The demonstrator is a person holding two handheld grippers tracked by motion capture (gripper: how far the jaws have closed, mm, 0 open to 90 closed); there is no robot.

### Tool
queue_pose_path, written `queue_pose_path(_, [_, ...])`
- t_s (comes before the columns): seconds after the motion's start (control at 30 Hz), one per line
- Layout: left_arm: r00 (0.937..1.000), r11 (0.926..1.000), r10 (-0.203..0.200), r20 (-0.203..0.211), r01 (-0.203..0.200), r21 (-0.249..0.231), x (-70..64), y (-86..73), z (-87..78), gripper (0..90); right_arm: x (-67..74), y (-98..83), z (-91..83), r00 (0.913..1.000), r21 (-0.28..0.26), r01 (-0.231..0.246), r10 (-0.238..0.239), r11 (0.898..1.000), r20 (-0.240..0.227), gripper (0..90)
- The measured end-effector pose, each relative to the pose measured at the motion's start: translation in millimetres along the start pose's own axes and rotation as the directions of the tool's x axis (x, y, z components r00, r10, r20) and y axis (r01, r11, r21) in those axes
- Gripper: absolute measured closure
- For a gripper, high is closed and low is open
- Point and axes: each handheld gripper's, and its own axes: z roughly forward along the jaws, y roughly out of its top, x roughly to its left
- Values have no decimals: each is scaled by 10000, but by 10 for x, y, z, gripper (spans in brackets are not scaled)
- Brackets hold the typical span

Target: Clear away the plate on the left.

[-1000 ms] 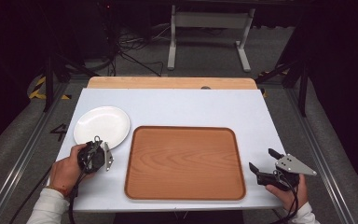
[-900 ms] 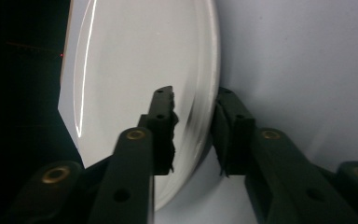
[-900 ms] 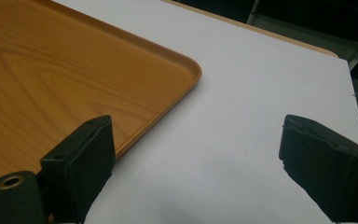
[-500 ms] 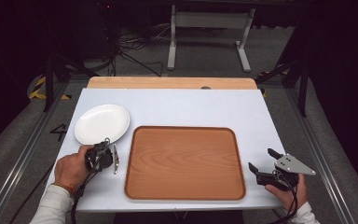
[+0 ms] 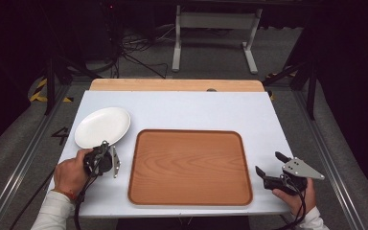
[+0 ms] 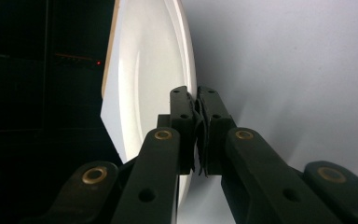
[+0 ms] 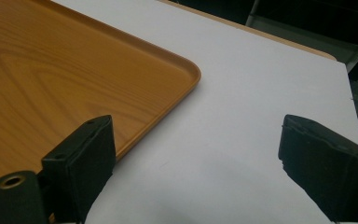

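Fingers of your left gripper (image 6: 198, 126) are pressed together on the near rim of the white plate (image 5: 101, 126), which sits on the table (image 5: 191, 110) just left of the wooden tray (image 5: 189, 166); judging from that, lift gently and keep the rim level so it does not slip. Your right gripper (image 5: 272, 168) rests with jaws wide and empty beside the tray's right edge; how deep the left bite goes is hidden behind the jaws, and the plate's far side is cut off there.
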Motion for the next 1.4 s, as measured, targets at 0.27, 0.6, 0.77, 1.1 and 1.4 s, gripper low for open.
queue_pose_path(0.27, [9995, 9995, -133, -285, 125, -281, 8, 47, -126, 868, -4, 6, 5, 10000, 9, 12, -13, 10000, 82, 115])
queue_pose_path(0.6, [9982, 9951, -159, -571, 102, -984, 39, 178, -333, 867, -12, 20, -18, 9999, -106, -11, 13, 9999, 130, 116])
queue_pose_path(0.77, [9976, 9880, -323, -615, 226, -1527, 30, 237, -410, 866, -17, 31, -37, 9998, -166, -85, 88, 9998, 192, 116])
queue_pose_path(1.1, [9993, 9828, 106, -363, -171, -1839, -85, 415, -423, 864, -22, 38, -51, 9995, -243, -219, 224, 9995, 212, 116])
queue_pose_path(1.4, [9978, 9649, 559, -365, -634, -2547, -158, 654, -574, 865, -17, 29, -34, 9997, -173, -134, 138, 9998, 207, 116])
